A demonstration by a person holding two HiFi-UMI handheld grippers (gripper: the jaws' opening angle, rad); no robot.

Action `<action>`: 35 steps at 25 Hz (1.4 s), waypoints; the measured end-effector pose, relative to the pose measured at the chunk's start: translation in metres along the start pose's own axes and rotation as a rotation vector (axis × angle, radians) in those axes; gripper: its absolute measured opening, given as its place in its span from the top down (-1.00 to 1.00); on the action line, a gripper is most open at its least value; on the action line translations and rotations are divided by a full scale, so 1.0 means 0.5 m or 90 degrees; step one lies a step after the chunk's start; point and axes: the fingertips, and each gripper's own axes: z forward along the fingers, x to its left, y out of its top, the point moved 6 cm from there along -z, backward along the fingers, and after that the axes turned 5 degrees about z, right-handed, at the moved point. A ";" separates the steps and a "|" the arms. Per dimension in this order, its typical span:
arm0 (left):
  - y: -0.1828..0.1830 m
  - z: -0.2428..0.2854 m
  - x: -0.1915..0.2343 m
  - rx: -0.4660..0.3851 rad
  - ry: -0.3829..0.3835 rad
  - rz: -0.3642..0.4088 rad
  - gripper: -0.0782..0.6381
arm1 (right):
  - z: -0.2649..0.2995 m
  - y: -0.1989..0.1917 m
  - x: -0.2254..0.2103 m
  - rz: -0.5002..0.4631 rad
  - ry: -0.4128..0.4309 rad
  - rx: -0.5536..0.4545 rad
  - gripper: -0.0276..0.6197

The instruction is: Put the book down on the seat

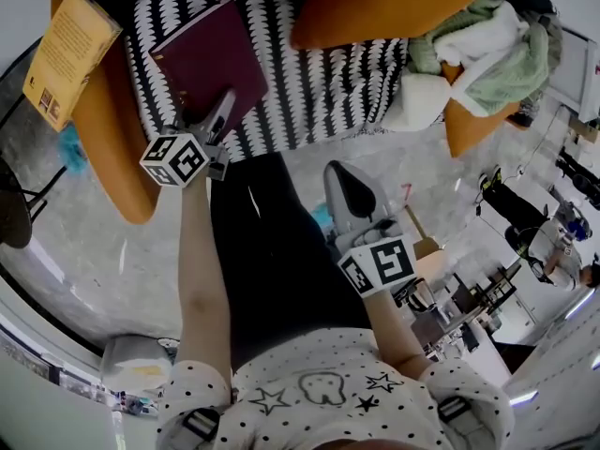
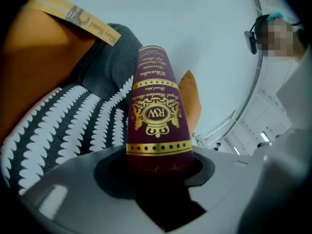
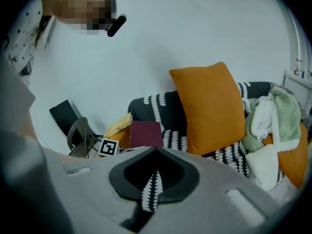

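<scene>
A maroon book (image 1: 208, 56) with gold print hangs flat over the black-and-white patterned sofa seat (image 1: 309, 92). My left gripper (image 1: 223, 111) is shut on its near edge. In the left gripper view the book (image 2: 156, 106) sticks out from between the jaws of the left gripper (image 2: 157, 165), with the seat (image 2: 63, 126) just beneath it. I cannot tell whether the book touches the seat. My right gripper (image 1: 339, 172) hangs in front of the sofa over the floor. Its jaws (image 3: 156, 150) are together with nothing in them. From there the book (image 3: 145, 133) shows at the sofa's left end.
A yellow book (image 1: 70, 54) lies on the orange armrest (image 1: 112, 148) left of the seat. A big orange cushion (image 1: 384, 3) leans at the back. Heaped green and white clothes (image 1: 487, 50) fill the right end. A dark chair (image 3: 73, 126) stands left of the sofa.
</scene>
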 end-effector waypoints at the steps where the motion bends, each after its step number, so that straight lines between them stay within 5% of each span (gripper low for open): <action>1: -0.008 0.008 0.004 0.010 0.001 0.002 0.15 | 0.001 -0.003 -0.003 0.002 0.000 0.002 0.91; 15: -0.076 0.090 0.066 0.118 0.028 0.007 0.15 | 0.003 -0.041 -0.024 0.023 -0.006 0.027 0.91; 27: -0.091 0.113 0.111 0.168 0.070 -0.089 0.12 | -0.012 -0.055 -0.033 0.041 -0.016 0.021 0.91; 35: -0.105 0.101 0.138 0.155 0.085 -0.150 0.08 | -0.012 -0.058 -0.029 0.047 -0.020 0.015 0.91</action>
